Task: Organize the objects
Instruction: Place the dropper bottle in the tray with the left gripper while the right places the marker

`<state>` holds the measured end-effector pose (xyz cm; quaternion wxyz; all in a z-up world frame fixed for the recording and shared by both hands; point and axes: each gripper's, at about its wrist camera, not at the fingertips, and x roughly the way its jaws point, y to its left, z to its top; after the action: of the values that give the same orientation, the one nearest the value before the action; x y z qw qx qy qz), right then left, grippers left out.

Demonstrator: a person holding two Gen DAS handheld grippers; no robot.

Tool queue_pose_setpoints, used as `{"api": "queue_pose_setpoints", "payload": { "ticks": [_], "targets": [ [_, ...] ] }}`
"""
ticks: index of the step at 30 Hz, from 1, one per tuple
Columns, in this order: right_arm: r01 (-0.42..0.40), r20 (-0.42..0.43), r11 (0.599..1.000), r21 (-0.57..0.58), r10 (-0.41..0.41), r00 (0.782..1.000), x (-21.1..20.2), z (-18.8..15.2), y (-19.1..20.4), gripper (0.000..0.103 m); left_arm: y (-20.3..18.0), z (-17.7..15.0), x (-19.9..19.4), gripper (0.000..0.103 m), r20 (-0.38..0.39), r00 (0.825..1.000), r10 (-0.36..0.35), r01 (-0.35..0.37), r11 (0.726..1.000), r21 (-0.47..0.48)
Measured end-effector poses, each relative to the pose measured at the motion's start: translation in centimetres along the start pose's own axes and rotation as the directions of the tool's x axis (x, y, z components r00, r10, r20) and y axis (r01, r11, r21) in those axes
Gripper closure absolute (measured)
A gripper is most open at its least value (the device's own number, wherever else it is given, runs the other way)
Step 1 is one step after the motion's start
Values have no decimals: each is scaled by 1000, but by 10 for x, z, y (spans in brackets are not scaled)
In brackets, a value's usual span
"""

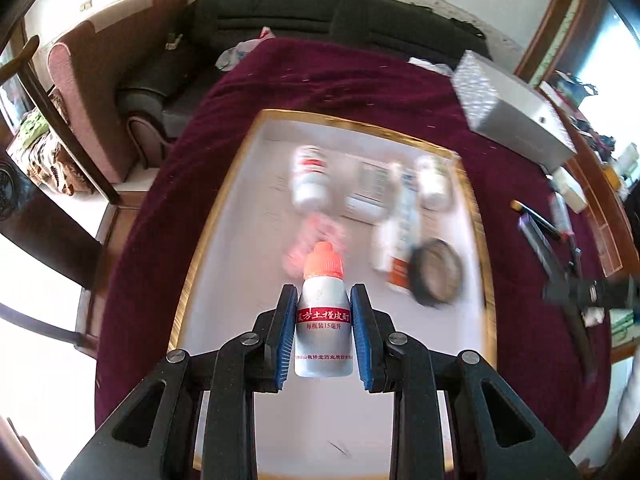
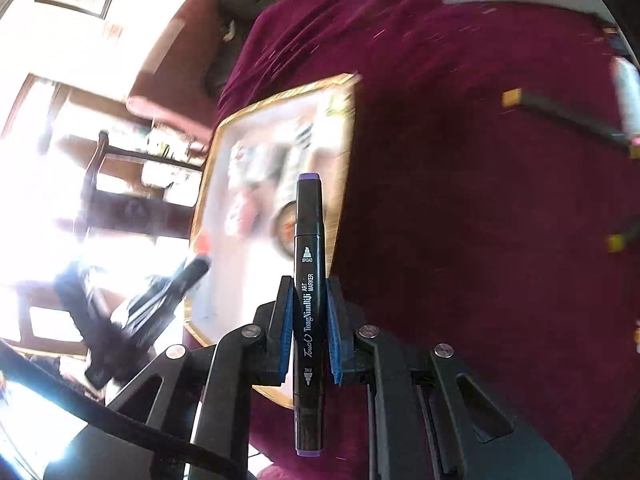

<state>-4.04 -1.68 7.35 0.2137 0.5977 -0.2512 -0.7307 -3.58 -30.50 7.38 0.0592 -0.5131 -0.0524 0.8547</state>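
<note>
My left gripper (image 1: 324, 300) is shut on a small white medicine bottle (image 1: 323, 320) with an orange cap and a red label, held upright above a white tray with a gold rim (image 1: 224, 208). On the tray lie blurred bottles (image 1: 310, 178), a tube (image 1: 404, 216) and a round dark tin (image 1: 438, 274). My right gripper (image 2: 308, 292) is shut on a black art marker (image 2: 308, 300) with purple ends, held above the tray's near corner (image 2: 340, 184). The left gripper with its bottle shows blurred at the left of the right wrist view (image 2: 168, 288).
A maroon cloth (image 1: 400, 88) covers the table. A silver box (image 1: 508, 108) lies at the far right. More markers (image 1: 540, 220) lie on the cloth right of the tray, also in the right wrist view (image 2: 568, 116). A dark sofa (image 1: 320, 12) and chairs stand beyond.
</note>
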Motion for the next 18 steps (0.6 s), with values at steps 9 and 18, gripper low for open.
{"api": "queue_pose_setpoints", "payload": {
  "ticks": [9, 18],
  "targets": [
    [-1, -95, 1000, 6, 2, 995, 87, -1, 51, 90, 25, 38, 54, 80, -61, 998, 9, -7, 999, 46],
    [72, -102, 997, 37, -68, 992, 127, 6, 62, 90, 30, 64, 77, 80, -66, 998, 11, -6, 997, 73]
  ]
}}
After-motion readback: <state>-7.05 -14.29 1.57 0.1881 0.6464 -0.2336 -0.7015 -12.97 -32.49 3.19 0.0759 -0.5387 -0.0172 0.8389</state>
